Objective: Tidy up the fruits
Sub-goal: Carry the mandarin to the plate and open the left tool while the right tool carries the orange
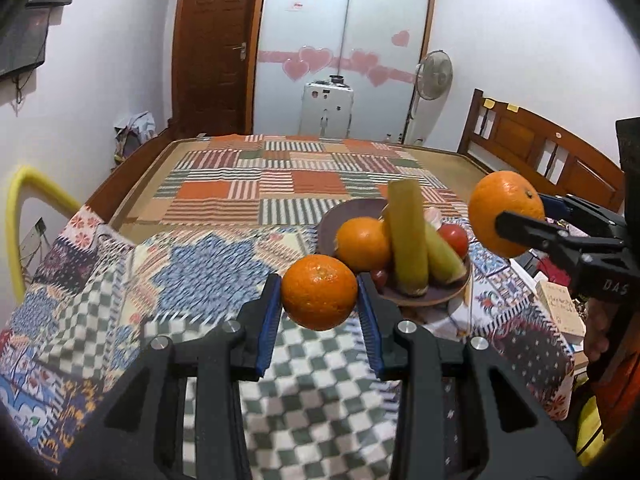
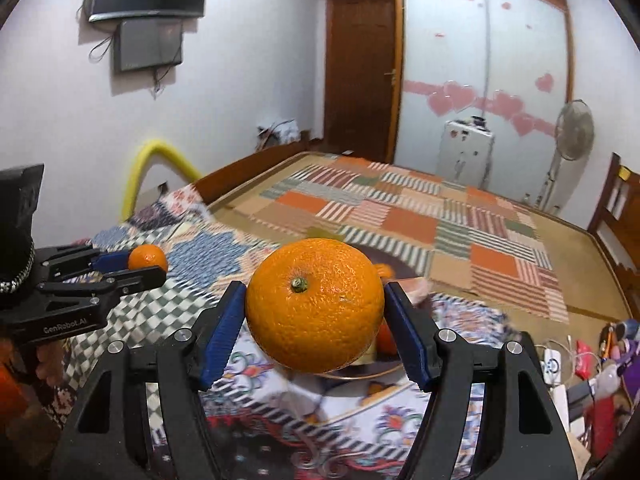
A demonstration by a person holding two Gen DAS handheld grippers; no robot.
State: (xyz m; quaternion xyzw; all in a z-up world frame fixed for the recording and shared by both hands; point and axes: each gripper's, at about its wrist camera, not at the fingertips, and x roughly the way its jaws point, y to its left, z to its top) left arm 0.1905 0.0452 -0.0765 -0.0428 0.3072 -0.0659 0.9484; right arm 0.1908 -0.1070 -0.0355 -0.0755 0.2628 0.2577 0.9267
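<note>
My left gripper (image 1: 319, 294) is shut on an orange (image 1: 319, 298) and holds it above the patterned cloth, just in front of the brown plate (image 1: 420, 294). The plate holds another orange (image 1: 362, 244), two yellow-green corn-like pieces (image 1: 406, 236), a red tomato (image 1: 454, 240) and a small dark red fruit (image 1: 379, 277). My right gripper (image 2: 315, 308) is shut on a larger orange (image 2: 315, 306), stem towards the camera, above the plate's near edge (image 2: 360, 372). In the left wrist view the right gripper (image 1: 516, 220) holds that orange (image 1: 506, 212) to the right of the plate.
The patchwork cloth (image 1: 200, 280) covers a table next to a bed with a checked mat (image 1: 304, 176). A yellow foam tube (image 1: 24, 208) stands at the left. Boxes and clutter (image 2: 592, 364) lie to the right of the table. The left gripper (image 2: 132, 268) shows at the right wrist view's left.
</note>
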